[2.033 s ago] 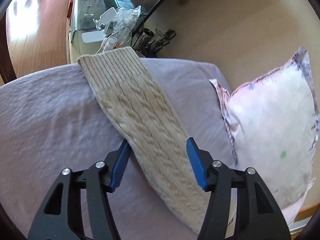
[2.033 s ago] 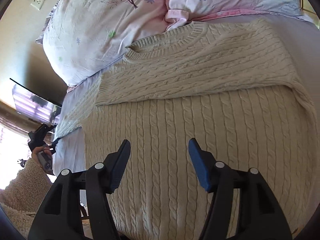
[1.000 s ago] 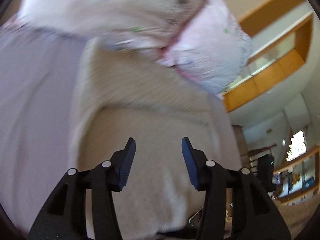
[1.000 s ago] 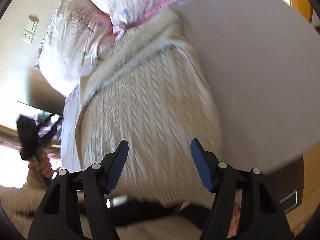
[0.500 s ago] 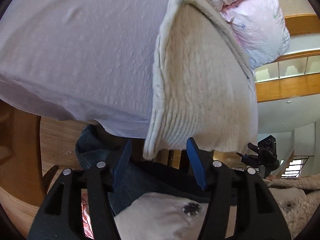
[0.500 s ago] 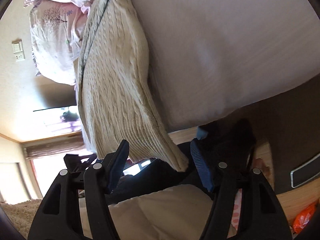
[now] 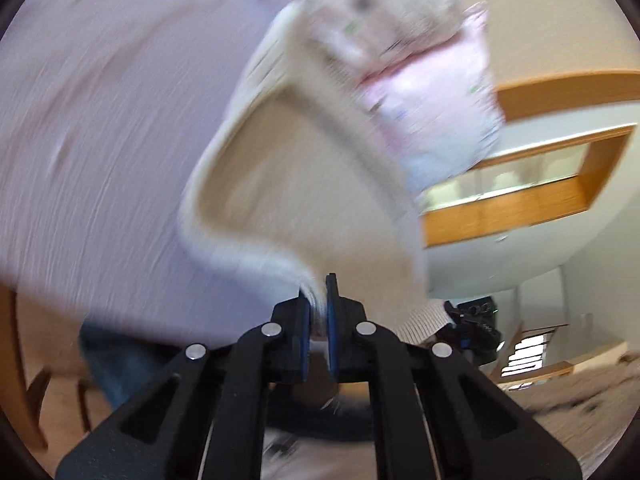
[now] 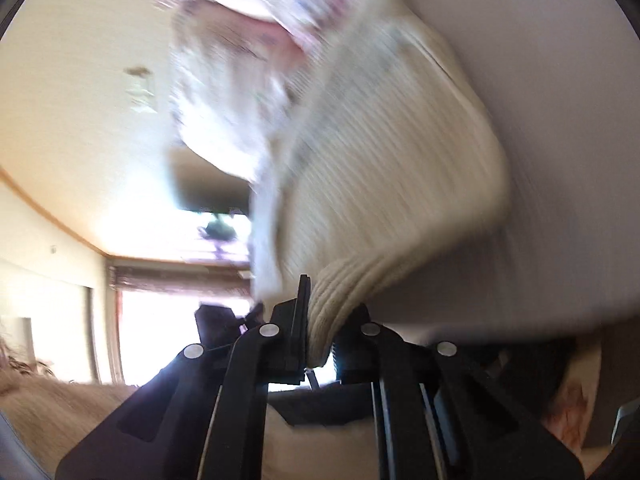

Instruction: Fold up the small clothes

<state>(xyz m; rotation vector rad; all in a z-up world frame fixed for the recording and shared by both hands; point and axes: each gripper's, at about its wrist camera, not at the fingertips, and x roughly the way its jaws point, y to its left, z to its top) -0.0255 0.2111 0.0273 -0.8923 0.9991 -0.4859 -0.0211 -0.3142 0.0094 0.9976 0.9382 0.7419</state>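
Note:
A cream cable-knit sweater (image 7: 304,168) lies on a lilac bed sheet (image 7: 100,140), its ribbed hem hanging over the near bed edge. My left gripper (image 7: 318,304) is shut on the left corner of the hem. My right gripper (image 8: 320,320) is shut on the right corner of the hem, where the sweater (image 8: 384,184) runs up toward the pillows. Both views are blurred by motion.
Pink-and-white floral pillows (image 7: 424,64) lie at the head of the bed, also in the right wrist view (image 8: 240,60). The sheet (image 8: 560,160) spreads to the right of the sweater. A wooden frame (image 7: 560,184) lines the wall. My jeans (image 7: 132,360) are below the bed edge.
Both grippers were open at the hem corners half a second ago. Now both have shut on the hem and are moving with it; the views are blurred.

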